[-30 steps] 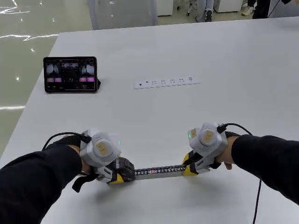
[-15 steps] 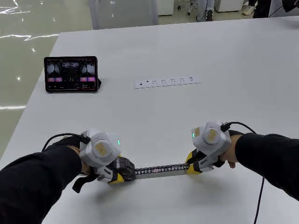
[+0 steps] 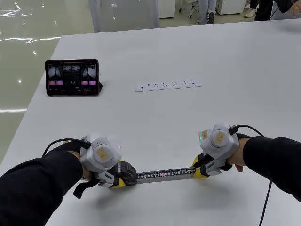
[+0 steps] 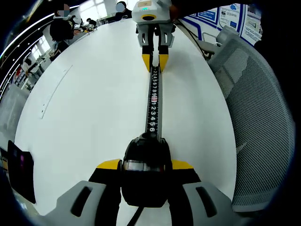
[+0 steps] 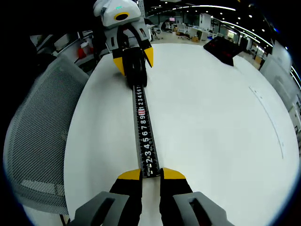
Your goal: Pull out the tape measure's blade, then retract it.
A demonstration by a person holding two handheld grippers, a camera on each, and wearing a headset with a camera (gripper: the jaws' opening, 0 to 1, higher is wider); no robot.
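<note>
Left hand-held gripper [image 3: 121,181] clamps the tape measure case [image 3: 128,173]; the blade [image 3: 164,174] runs toward three o'clock to the right hand-held gripper [image 3: 198,172], pinching its tip.

Open bench [image 3: 211,56] ahead, one low bar across the near side
The blade [image 3: 164,174] runs taut and low along the bench between the left tool [image 3: 123,177], clamped on the case [image 3: 128,169], and the right tool [image 3: 197,172], pinching the blade's tip, and it blocks passage there. Beyond it the surface is free up to the power strip [image 3: 169,84] and, far left, the tablet [image 3: 72,77]. A mesh chair [image 4: 263,108] crowds the near edge.
</note>
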